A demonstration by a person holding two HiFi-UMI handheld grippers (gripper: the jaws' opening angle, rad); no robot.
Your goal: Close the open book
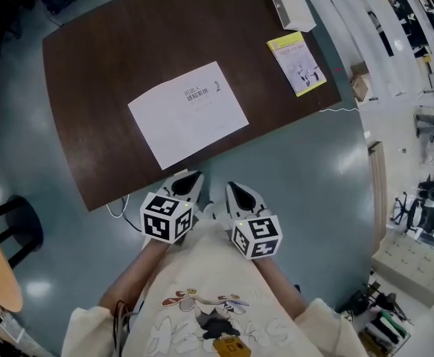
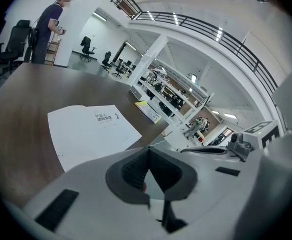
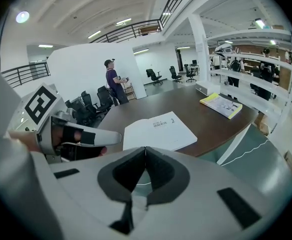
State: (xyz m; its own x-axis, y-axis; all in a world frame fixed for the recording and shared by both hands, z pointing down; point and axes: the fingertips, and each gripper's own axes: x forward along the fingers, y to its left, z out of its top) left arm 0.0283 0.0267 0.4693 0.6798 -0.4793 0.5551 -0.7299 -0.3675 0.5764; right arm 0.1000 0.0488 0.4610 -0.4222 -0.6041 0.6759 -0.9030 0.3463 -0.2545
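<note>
A white book [image 1: 188, 114] lies flat near the front edge of the dark brown table [image 1: 112, 43], its cover with dark print facing up and its pages together. It also shows in the left gripper view as the white book [image 2: 90, 129] and in the right gripper view as the white book [image 3: 158, 129]. My left gripper [image 1: 190, 177] and right gripper [image 1: 236, 187] hang side by side just off the table's near edge, close to my body. Both are shut with nothing between the jaws, as the left gripper [image 2: 148, 156] and right gripper [image 3: 144, 156] show in their own views. Neither touches the book.
A yellow booklet [image 1: 296, 62] and a white box [image 1: 291, 6] lie at the table's far right. A white cable [image 1: 116, 210] hangs at the near edge. A black stool [image 1: 12, 225] stands on the floor at left, shelving [image 1: 417, 65] at right. A person [image 3: 113, 81] stands beyond the table.
</note>
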